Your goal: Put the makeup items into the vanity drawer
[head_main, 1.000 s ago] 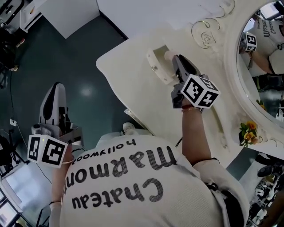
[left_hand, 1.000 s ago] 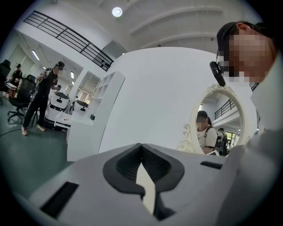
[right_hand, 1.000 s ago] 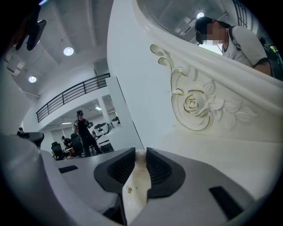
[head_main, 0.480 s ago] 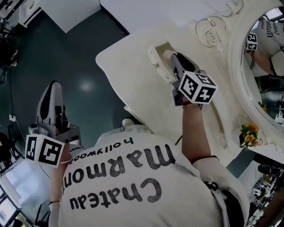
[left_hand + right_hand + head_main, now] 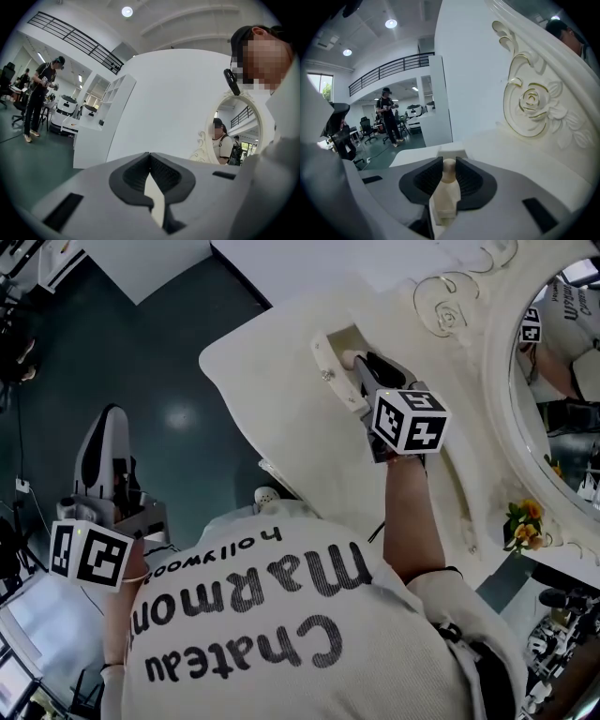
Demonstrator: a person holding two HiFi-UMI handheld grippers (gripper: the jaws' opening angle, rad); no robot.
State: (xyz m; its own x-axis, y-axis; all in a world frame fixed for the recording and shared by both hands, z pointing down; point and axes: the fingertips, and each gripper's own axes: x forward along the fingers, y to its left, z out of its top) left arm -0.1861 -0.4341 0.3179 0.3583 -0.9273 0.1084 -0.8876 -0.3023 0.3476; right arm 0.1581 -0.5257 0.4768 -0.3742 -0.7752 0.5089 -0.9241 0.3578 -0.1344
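Observation:
A small cream bottle-shaped makeup item point(image 5: 352, 358) point(image 5: 446, 187) sits between the pads of my right gripper point(image 5: 362, 364) point(image 5: 449, 165), whose jaws are opening while the pads still touch its rounded top. The gripper's tips and the item are inside the small open drawer point(image 5: 327, 369) on top of the cream vanity point(image 5: 272, 427). My left gripper point(image 5: 110, 418) point(image 5: 150, 157) hangs low at the left over the dark floor. It is shut and holds nothing.
An oval mirror point(image 5: 553, 381) in a carved frame stands at the right of the vanity, with a carved rose point(image 5: 532, 101) beside it. Yellow flowers point(image 5: 523, 521) sit at its base. The person's torso fills the bottom of the head view. Other people stand far off in the room.
My right gripper has moved a little up and left, deeper into the drawer, with the item. The left gripper has drifted slightly down and left.

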